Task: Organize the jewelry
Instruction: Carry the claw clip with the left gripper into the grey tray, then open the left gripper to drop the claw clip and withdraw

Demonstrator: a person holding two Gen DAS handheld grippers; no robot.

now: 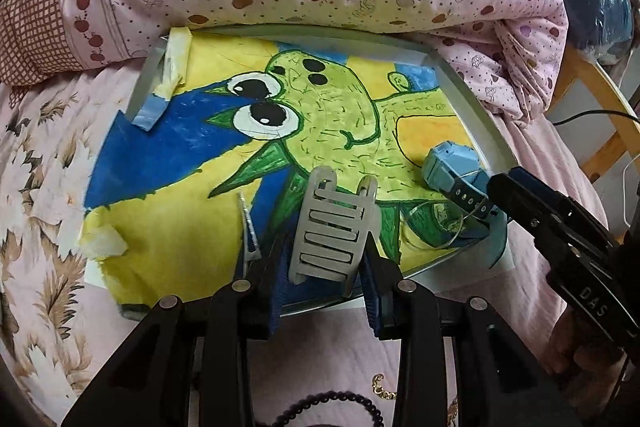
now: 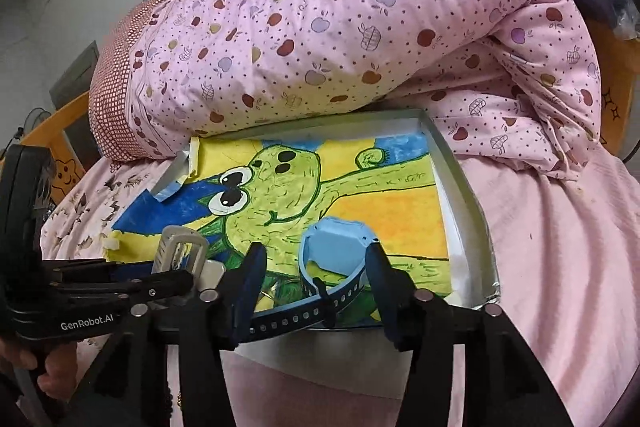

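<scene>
My left gripper point(image 1: 332, 267) pinches the grey clip point(image 1: 334, 227) over the tray point(image 1: 468, 87), probably to set it down. My right gripper point(image 2: 316, 287) is spread around the blue watch point(image 2: 336, 255) lying in the tray, nothing clamped.

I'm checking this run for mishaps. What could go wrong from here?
The grey hair clip juts far past the left claw, so it might twist or slip out. The blue watch lies at the tray's near edge, its strap hanging over; the open right claw could nudge it off. A thin clear loop beside it may snag.
</scene>
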